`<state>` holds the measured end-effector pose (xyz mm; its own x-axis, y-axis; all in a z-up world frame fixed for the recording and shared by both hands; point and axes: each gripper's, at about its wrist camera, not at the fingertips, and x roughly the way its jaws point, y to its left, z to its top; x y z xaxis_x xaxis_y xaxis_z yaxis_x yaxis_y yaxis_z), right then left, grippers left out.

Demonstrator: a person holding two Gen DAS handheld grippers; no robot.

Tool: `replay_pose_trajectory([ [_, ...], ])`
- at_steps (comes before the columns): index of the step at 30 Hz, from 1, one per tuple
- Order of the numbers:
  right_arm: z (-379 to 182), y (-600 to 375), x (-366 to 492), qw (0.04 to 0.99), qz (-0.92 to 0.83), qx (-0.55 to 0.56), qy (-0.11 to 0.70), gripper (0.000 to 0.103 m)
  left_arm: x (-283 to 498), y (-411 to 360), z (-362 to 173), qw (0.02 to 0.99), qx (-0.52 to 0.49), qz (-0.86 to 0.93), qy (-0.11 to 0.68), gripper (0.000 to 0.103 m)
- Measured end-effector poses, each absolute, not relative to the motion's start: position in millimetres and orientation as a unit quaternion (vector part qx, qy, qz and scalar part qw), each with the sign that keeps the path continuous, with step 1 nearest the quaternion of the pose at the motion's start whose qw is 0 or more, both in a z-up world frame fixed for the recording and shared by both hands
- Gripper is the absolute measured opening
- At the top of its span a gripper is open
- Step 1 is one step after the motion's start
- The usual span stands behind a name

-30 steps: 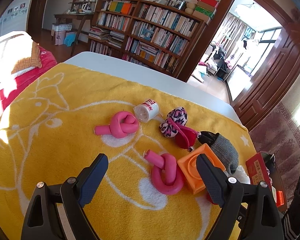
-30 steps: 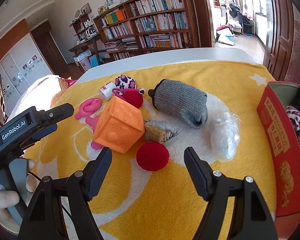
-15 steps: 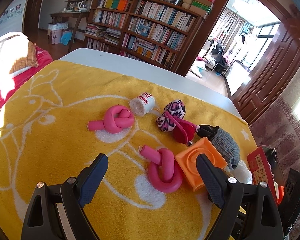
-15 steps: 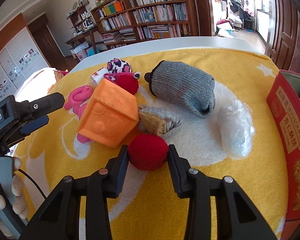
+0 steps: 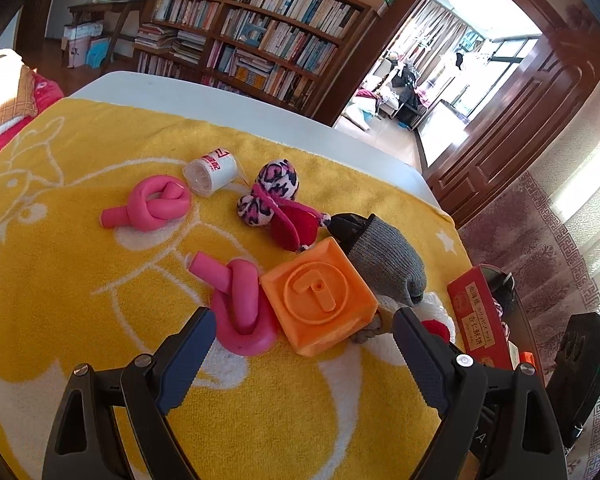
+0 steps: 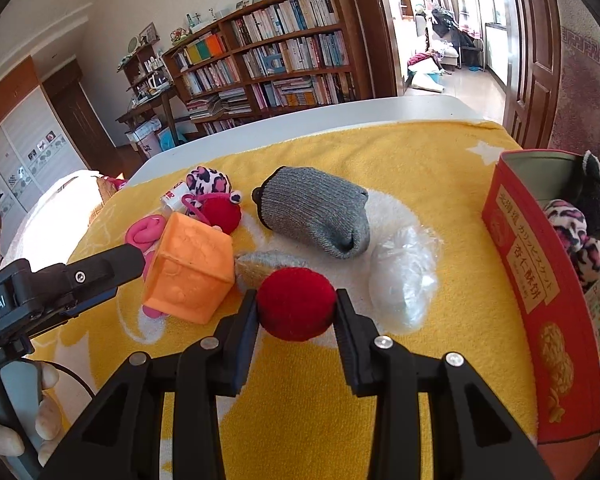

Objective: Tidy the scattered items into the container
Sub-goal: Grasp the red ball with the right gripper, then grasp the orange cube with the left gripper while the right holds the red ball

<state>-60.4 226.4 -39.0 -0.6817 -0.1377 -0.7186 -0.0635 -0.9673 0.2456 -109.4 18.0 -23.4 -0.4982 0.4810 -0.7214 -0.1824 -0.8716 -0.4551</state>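
The right gripper (image 6: 296, 312) has its two black fingers pressed against either side of a fuzzy dark red ball (image 6: 296, 305), held narrow around it just above the yellow towel with white line drawings (image 6: 420, 168) that covers the table. The left gripper (image 5: 302, 344) hangs with its fingers spread wide and nothing between the pads; past its tips lie a knotted pink foam tube (image 5: 242, 306) and, touching it on the right, a soft orange cube with a raised figure on its top face (image 5: 318, 298).

In the right wrist view the orange cube sits just left of the ball, with a small grey and tan knitted piece (image 6: 260, 266) between and behind them. Farther back lies a grey knitted sock-like bundle (image 6: 316, 210), and to its right a crumpled clear plastic bag (image 6: 404, 280). At the right edge stands the red cardboard box with printed characters (image 6: 528, 280), open at the top, with a pink leopard-print plush piece (image 6: 576, 232) and something dark and fuzzy inside.

Toward the far left of the towel lie a second knotted pink foam tube (image 5: 150, 204), a small white roll with red print (image 5: 210, 168), and a leopard-print plush toy with a red body (image 5: 278, 208)
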Motion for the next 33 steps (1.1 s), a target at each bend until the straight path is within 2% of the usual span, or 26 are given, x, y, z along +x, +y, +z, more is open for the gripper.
replay_pose_trajectory([
  [16,-26,247,-53,0.005,-0.913,0.379,-0.149,0.04,-120,44,-38,0.196,-0.5,0.811,-0.233,0.091],
  [33,-24,253,-50,0.006,-0.912,0.375,-0.165,0.04,-141,52,-51,0.174,-0.499,0.812,-0.247,0.091],
])
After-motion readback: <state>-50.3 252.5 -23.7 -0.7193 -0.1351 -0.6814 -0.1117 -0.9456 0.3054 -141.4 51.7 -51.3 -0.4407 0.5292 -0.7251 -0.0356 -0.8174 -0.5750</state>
